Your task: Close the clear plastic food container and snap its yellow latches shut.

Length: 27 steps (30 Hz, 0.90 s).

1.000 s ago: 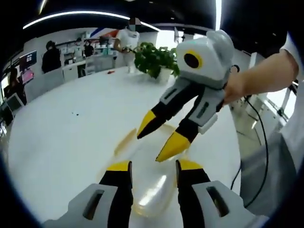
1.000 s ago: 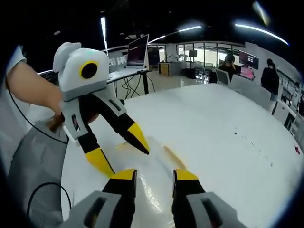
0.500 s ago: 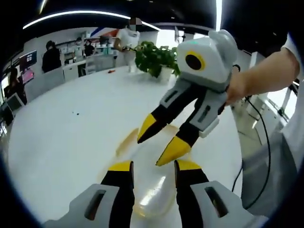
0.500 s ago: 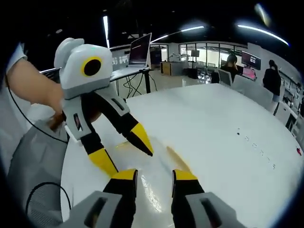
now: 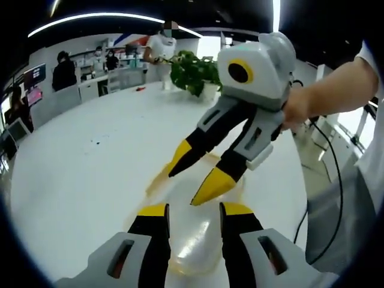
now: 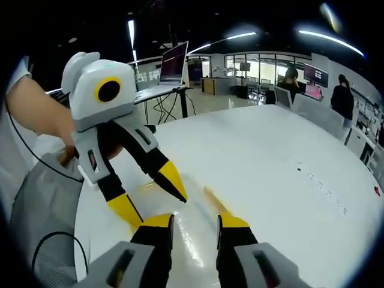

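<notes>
**Container lid is down; the right claw comes lower over it**

Container lies on the white table, directly under and between the jaws of the left gripper, and its clear lid appears already lowered onto the base. In the left gripper view, a yellow latch sticks out just to the left of the left jaw tip, and it seems still to stand open, away from the wall of the box. The left claw is apart, its two yellow tips on either side of the lid, and I cannot tell whether they touch it.

Compared with half a second ago, the right gripper has moved a little down and to the left in this view. Its jaws are also apart and hold nothing, and one tip now hangs just above the far part of the lid.

In the right gripper view, the left gripper is to the left of the right claw's own jaws and has also shifted slightly lower. Another yellow latch lies just ahead of the right jaw.

In my judgement, closing is nearly finished and the pressing of the latches is the step that comes now.
</notes>
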### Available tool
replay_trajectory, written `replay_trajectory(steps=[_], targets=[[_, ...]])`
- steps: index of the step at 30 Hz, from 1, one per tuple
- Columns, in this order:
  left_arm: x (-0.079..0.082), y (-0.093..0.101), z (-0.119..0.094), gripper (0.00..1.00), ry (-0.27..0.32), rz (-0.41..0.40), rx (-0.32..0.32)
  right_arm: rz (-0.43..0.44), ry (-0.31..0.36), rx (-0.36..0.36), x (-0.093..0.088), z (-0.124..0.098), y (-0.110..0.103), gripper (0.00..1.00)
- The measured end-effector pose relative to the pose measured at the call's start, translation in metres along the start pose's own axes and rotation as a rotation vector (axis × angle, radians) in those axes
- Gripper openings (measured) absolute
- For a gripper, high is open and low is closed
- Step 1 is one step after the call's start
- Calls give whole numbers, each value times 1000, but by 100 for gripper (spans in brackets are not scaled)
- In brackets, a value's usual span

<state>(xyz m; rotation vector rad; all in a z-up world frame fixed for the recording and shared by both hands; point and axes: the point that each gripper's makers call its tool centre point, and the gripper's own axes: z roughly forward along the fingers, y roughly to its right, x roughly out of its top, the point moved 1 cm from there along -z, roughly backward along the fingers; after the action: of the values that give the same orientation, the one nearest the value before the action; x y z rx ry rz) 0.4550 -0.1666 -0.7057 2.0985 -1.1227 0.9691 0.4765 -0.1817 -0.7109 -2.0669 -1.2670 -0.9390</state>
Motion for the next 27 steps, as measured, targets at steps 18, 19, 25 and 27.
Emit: replay_trajectory(steps=[18, 19, 25, 27], targets=[[-4, 12, -4, 31, -7, 13, -12, -17, -22, 10, 4, 7, 10, 27], [-5, 13, -4, 31, -9, 19, -14, -17, -23, 12, 5, 7, 10, 27], [-6, 15, -6, 32, -12, 25, -14, -22, -25, 18, 8, 8, 13, 28], [-6, 16, -6, 32, -10, 26, -13, -29, -31, 21, 8, 9, 13, 28]])
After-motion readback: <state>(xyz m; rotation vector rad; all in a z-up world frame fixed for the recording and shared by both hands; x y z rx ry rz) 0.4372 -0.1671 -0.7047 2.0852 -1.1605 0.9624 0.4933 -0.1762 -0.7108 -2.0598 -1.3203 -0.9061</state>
